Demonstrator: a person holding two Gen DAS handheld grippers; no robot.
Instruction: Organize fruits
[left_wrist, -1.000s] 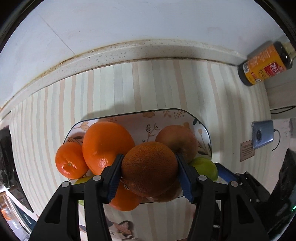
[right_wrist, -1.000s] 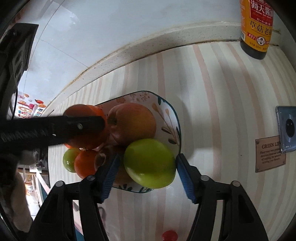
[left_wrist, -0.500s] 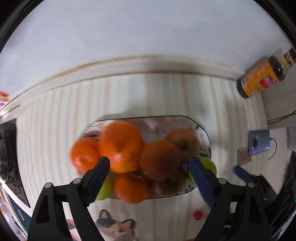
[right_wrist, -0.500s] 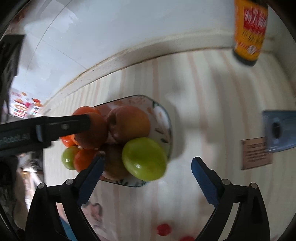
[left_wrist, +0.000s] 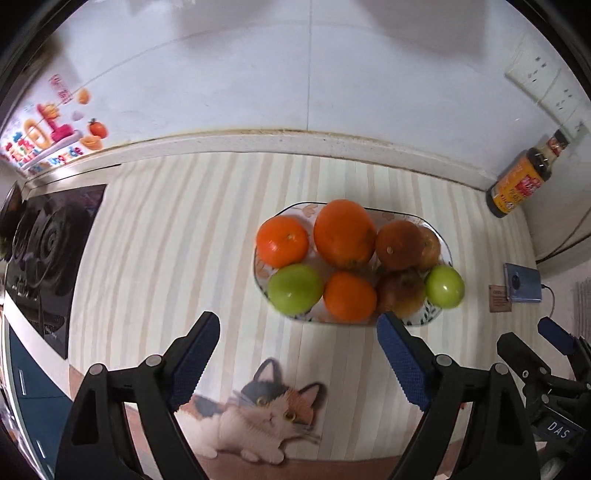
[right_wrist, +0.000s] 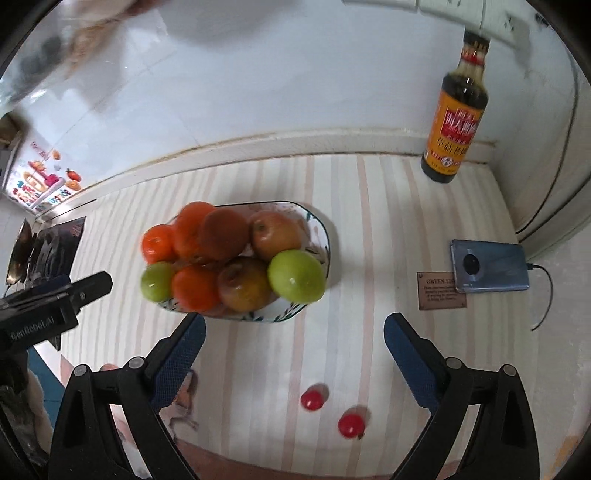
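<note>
A patterned oval plate (left_wrist: 432, 314) (right_wrist: 321, 225) on the striped counter holds several fruits: oranges (left_wrist: 343, 232), a dark orange (left_wrist: 399, 245) (right_wrist: 223, 234), brownish apples (right_wrist: 275, 234) and green apples (left_wrist: 295, 288) (right_wrist: 297, 275). My left gripper (left_wrist: 297, 347) is open and empty, pulled back in front of the plate. My right gripper (right_wrist: 293, 339) is open and empty, also short of the plate. Two small red fruits (right_wrist: 311, 400) (right_wrist: 351, 424) lie on the counter between the right fingers.
A soy sauce bottle (right_wrist: 456, 110) (left_wrist: 521, 184) stands at the back right by the wall. A blue phone (right_wrist: 489, 266) (left_wrist: 522, 282) with a cable and a small brown card (right_wrist: 439, 291) lie right. A stove (left_wrist: 44, 243) is left. A cat picture (left_wrist: 258, 417) marks the front edge.
Both grippers let go of their fruits, the left the dark orange, the right the green apple, opened wide, and drew back and up from the plate.
</note>
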